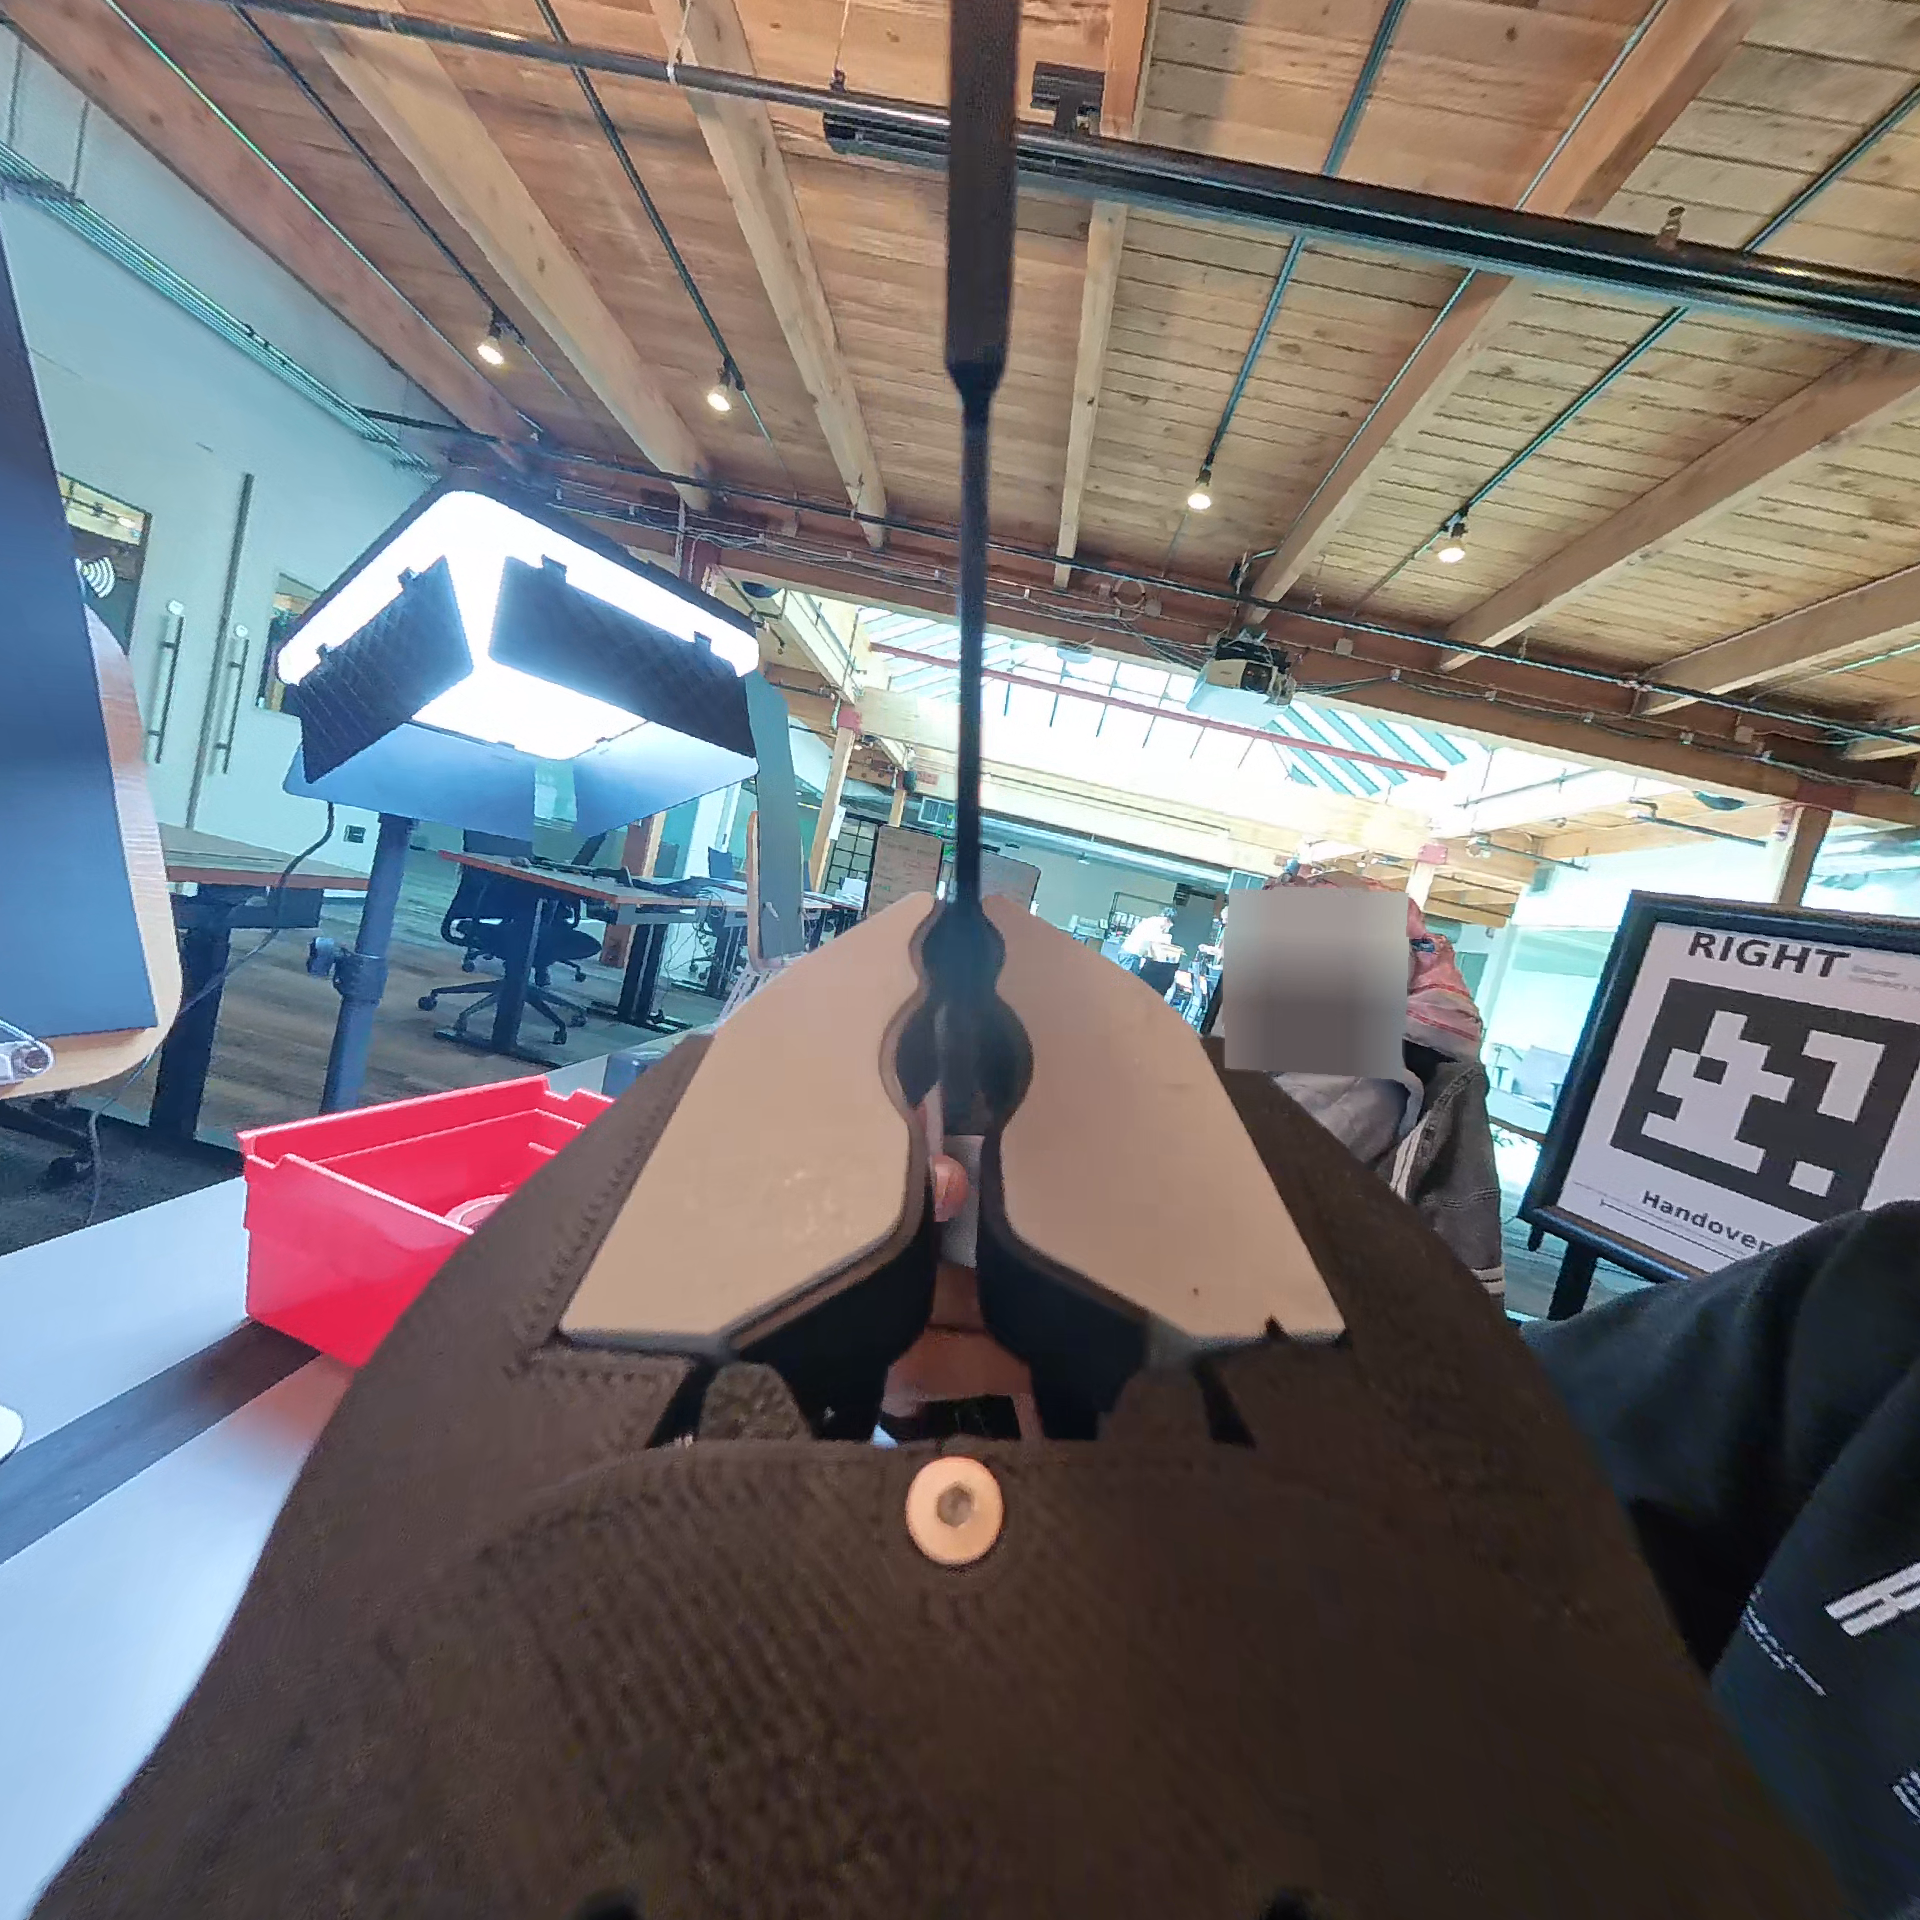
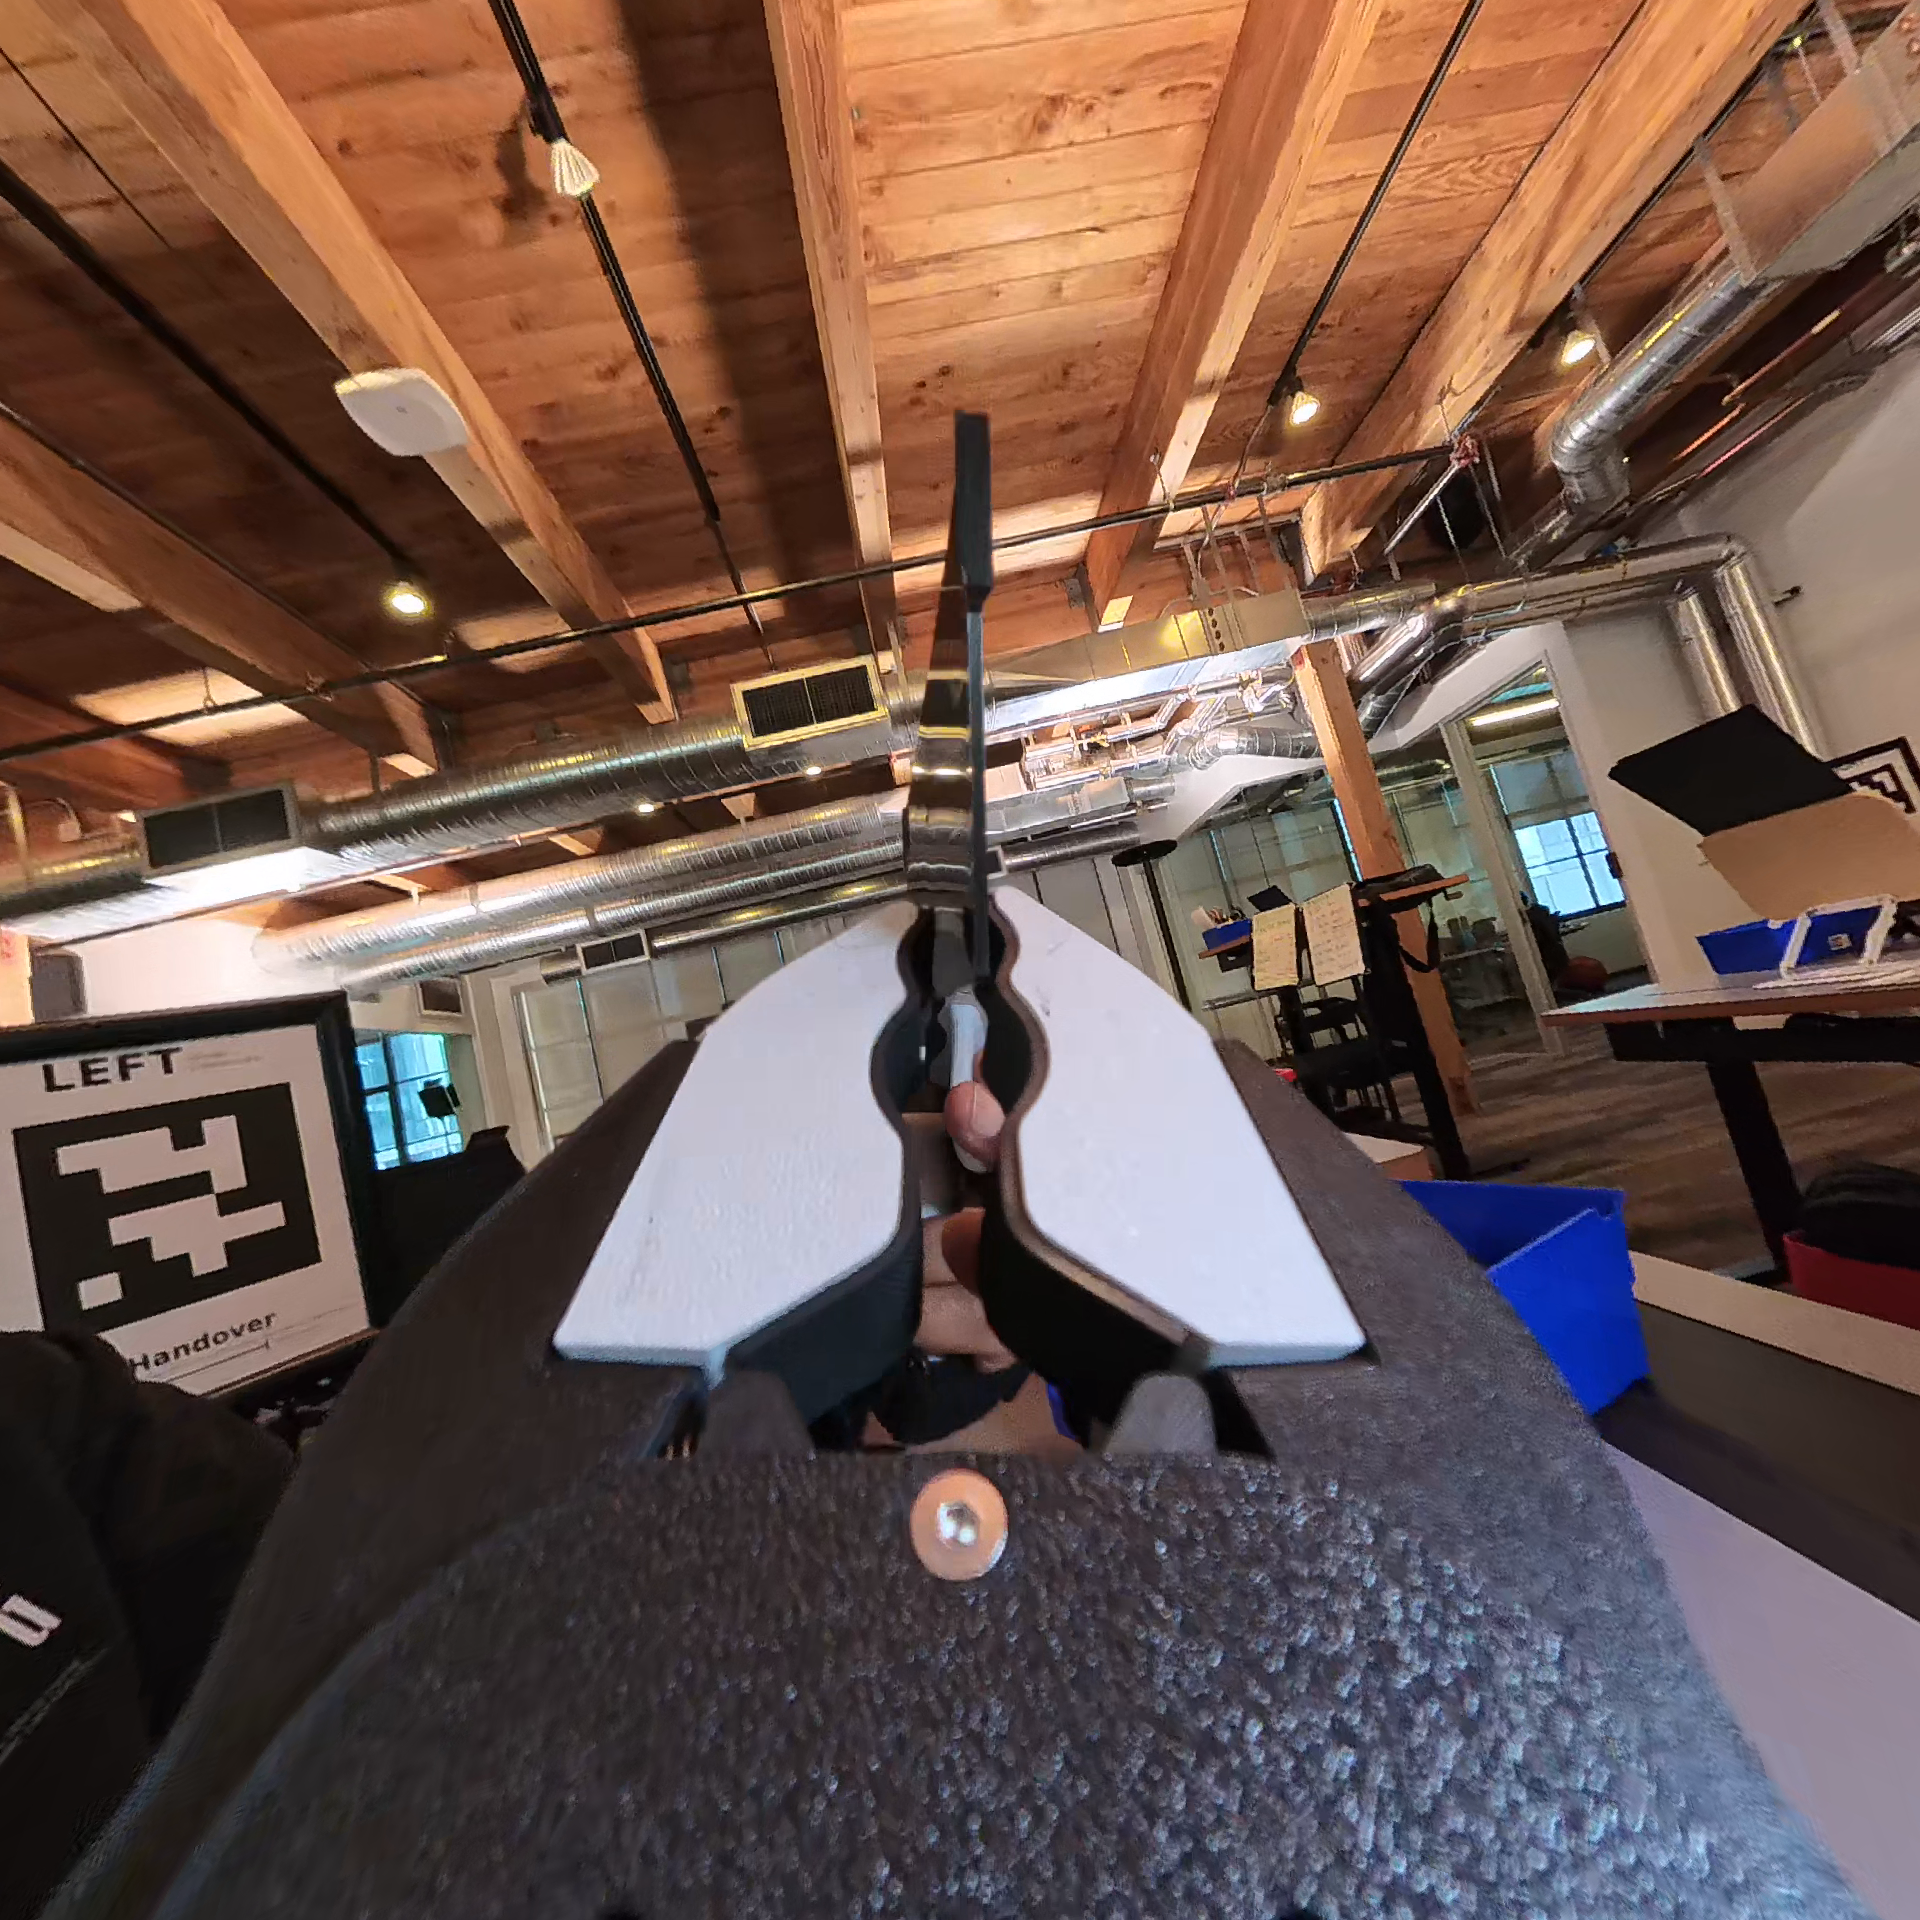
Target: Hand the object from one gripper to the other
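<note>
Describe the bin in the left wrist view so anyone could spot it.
Find the glowing light panel on its stand. Below it, on the grey table, left of the left gripper, sits the bin: the only bright red thing there.

White table, dark stripe; red bin on it left of jaws. Blue bin right of jaws.

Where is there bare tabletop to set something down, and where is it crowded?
Left wrist view: bare white tabletop left of the red bin, on the camera side. Right wrist view: bare tabletop on the near side of the blue bin. The bins crowd the far edges.
</note>
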Motion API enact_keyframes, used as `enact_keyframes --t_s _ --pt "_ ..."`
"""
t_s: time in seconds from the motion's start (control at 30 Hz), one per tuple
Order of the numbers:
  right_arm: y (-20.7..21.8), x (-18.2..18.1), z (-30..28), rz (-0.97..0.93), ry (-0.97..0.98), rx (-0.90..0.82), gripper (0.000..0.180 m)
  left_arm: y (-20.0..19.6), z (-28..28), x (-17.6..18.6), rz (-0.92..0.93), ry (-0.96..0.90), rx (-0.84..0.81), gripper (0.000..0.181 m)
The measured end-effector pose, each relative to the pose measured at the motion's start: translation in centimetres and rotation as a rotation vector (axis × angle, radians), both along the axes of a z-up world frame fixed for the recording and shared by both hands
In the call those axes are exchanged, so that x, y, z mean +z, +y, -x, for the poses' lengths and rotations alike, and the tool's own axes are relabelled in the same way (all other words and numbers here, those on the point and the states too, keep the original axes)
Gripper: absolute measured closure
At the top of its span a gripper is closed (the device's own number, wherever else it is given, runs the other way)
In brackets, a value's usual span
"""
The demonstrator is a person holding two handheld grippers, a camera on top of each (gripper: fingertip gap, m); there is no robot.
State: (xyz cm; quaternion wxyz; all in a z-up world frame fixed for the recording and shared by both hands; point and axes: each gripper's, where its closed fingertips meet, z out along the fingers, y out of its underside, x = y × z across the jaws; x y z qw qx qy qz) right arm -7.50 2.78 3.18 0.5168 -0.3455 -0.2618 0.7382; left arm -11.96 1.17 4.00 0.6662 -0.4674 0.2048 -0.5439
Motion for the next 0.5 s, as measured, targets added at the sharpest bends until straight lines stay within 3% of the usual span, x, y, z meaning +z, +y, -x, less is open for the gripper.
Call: enact_keyframes --t_s 0.3,0.37,0.5 --pt "-0.1 0.8 -1.0 0.011 0.065 0.030 0.178 -0.2 -0.4 0.1 -0.046 -0.027 0.043 0.179" --pt "0.0 0.9 -1.1 0.023 0.076 0.031 0.178 -0.1 -1.3 -0.3 -0.055 0.001 0.055 0.165" --pt "-0.6 0.9 -0.8 0.015 0.078 0.049 0.178 -0.4 -3.0 -0.8 -0.042 0.004 0.019 0.166"
